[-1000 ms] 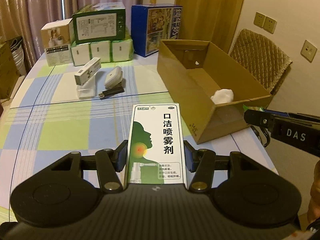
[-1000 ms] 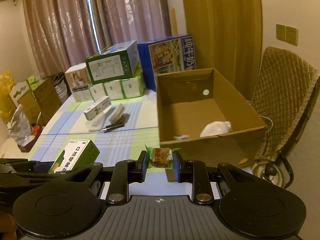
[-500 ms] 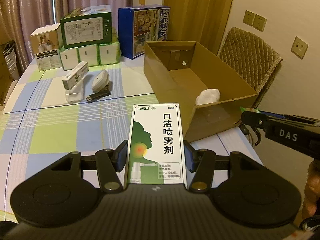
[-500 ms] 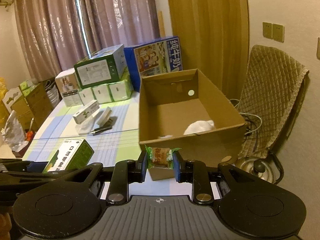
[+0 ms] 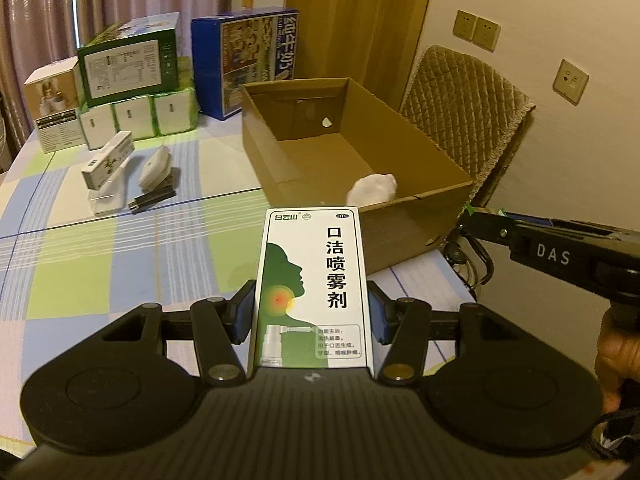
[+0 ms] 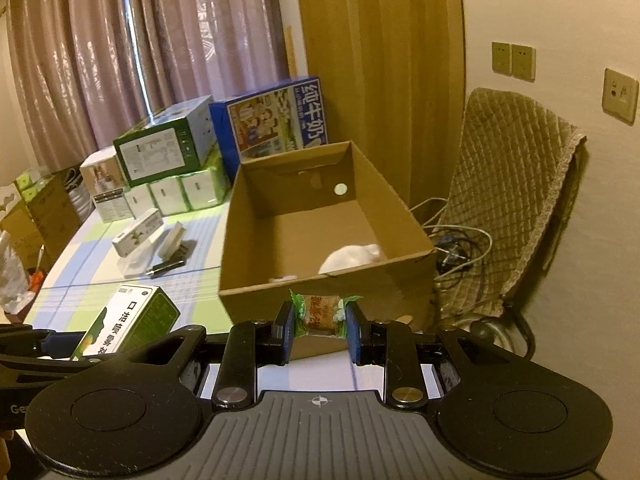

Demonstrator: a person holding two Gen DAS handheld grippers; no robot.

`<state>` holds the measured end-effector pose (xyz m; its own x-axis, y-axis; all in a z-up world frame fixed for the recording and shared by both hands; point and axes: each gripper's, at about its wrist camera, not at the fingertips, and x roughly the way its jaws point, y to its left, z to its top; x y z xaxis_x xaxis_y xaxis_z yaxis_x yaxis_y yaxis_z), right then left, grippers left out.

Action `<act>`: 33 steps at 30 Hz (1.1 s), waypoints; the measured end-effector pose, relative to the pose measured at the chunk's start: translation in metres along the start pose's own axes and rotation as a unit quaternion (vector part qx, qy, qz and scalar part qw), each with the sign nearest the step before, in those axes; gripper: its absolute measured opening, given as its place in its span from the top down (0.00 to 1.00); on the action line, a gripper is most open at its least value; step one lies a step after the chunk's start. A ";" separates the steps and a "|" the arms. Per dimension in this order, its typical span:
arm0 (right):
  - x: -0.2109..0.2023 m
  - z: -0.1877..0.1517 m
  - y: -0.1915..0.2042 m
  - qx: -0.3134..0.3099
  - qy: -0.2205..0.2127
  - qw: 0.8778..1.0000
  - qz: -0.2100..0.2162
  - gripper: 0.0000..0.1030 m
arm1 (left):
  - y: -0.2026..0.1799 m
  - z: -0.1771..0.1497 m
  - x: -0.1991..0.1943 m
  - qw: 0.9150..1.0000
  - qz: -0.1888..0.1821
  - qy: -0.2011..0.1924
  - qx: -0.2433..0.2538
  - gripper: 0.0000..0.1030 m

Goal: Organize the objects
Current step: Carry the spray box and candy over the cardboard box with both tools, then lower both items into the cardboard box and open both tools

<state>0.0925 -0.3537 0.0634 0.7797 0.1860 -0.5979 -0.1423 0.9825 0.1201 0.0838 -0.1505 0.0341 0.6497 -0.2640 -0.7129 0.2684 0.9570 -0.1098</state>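
1. Between the left gripper's (image 5: 312, 312) jaws sits the spray box (image 5: 314, 288), clamped flat; the right gripper (image 6: 320, 330) pinches a wrapped candy (image 6: 320, 317).
2. Both have drawn closer to the carton (image 6: 320, 292) over the last second (its near wall looms larger).
3. Likely next: drop both inside, beside the white wad (image 6: 352, 258).
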 end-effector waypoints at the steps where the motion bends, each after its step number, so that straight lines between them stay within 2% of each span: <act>1: -0.001 0.001 -0.002 -0.002 -0.001 1.000 -0.002 0.77 | -0.002 0.001 0.001 1.000 -0.004 0.001 -0.002 0.51; 23: 0.011 0.019 -0.021 -0.028 0.001 1.000 -0.002 0.77 | -0.024 0.030 0.017 1.000 -0.010 -0.004 0.010 0.51; 33: 0.027 0.046 -0.026 -0.042 -0.003 0.999 0.011 0.77 | -0.025 0.062 0.033 1.000 -0.010 -0.011 0.011 0.51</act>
<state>0.1455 -0.3742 0.0802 0.7796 0.2069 -0.5911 -0.2092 0.9757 0.0657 0.1424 -0.1907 0.0560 0.6600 -0.2854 -0.6949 0.2965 0.9489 -0.1080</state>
